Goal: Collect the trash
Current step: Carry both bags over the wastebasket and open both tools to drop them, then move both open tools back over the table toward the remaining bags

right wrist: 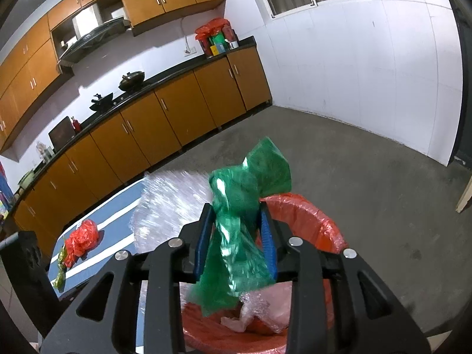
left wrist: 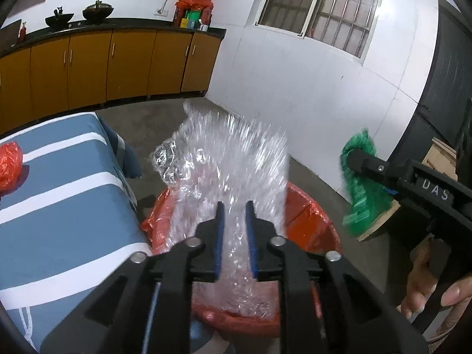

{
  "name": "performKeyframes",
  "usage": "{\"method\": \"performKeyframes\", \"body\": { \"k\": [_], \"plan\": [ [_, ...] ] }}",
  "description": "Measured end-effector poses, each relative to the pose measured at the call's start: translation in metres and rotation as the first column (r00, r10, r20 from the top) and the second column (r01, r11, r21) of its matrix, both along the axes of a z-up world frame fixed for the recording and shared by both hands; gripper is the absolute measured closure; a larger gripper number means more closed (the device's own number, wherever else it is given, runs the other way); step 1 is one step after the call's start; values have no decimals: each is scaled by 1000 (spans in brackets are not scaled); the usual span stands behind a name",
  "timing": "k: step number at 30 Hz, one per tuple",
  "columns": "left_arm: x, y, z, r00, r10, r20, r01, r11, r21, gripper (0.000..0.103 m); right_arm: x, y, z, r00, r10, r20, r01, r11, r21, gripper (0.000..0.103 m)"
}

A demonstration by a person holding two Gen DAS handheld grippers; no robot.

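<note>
- Table [right wrist: 118, 224], lower left of the right-wrist view: blue cloth with white stripes.
- Red crumpled bag [right wrist: 82, 240] lying on the cloth (a small yellow-green wrapper [right wrist: 61, 268] just beside it).
- Grey concrete floor [right wrist: 368, 183], right: carries the red-lined bin [right wrist: 327, 227].

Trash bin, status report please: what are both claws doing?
Left gripper open, clear plastic wrap dropping into red-lined bin. Right gripper over bin, green bag between its jaws. Red bag left on table. Nothing blocking.
</note>
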State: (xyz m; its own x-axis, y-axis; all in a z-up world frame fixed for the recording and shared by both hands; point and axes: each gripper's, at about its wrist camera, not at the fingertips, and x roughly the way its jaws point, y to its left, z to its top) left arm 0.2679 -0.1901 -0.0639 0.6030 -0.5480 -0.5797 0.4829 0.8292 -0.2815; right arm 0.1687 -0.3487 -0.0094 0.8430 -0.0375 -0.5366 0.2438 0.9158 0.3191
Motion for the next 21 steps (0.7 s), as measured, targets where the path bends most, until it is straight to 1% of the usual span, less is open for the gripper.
{"method": "performKeyframes", "body": {
  "k": [2, 4, 5, 7, 12, 15, 18, 20, 21],
  "plan": [
    [2, 4, -3, 1000, 7, -6, -7, 1000, 1, 78, -1, -1, -1, 1000, -4, -1, 4, 1000, 8, 58],
    [3, 7, -6, 1000, 19, -11, -19, 1000, 5, 76, -2, -1, -3, 1000, -11, -3, 11, 1000, 6, 56],
    [3, 11, -7, 999, 31, -11, -31, 999, 9, 75, -3, -1, -3, 1000, -14, -5, 14, 1000, 1, 55],
    [3, 19, -8, 999, 53, -5, -53, 999, 14, 69, -4, 1, -3, 1000, -16, -9, 16, 1000, -15, 55],
    [-1, 49, -9, 991, 128, 33, -129, 991, 45, 60, -4, 8, -4, 1000, -13, -20, 12, 998, -59, 55],
    [-4, 67, -7, 981, 181, 64, -186, 980, 74, 57, -2, 16, -2, 1000, -3, -20, 1, 995, -96, 55],
    [-7, 90, -4, 967, 238, 91, -246, 965, 93, 52, 2, 30, -1, 999, 22, -24, -25, 990, -136, 55],
    [-10, 109, -3, 952, 282, 114, -295, 948, 116, 50, 6, 42, -1, 998, 48, -28, -52, 985, -166, 54],
    [-11, 117, -3, 946, 299, 122, -314, 941, 125, 48, 8, 47, 0, 998, 58, -29, -63, 982, -176, 52]
  ]
}}
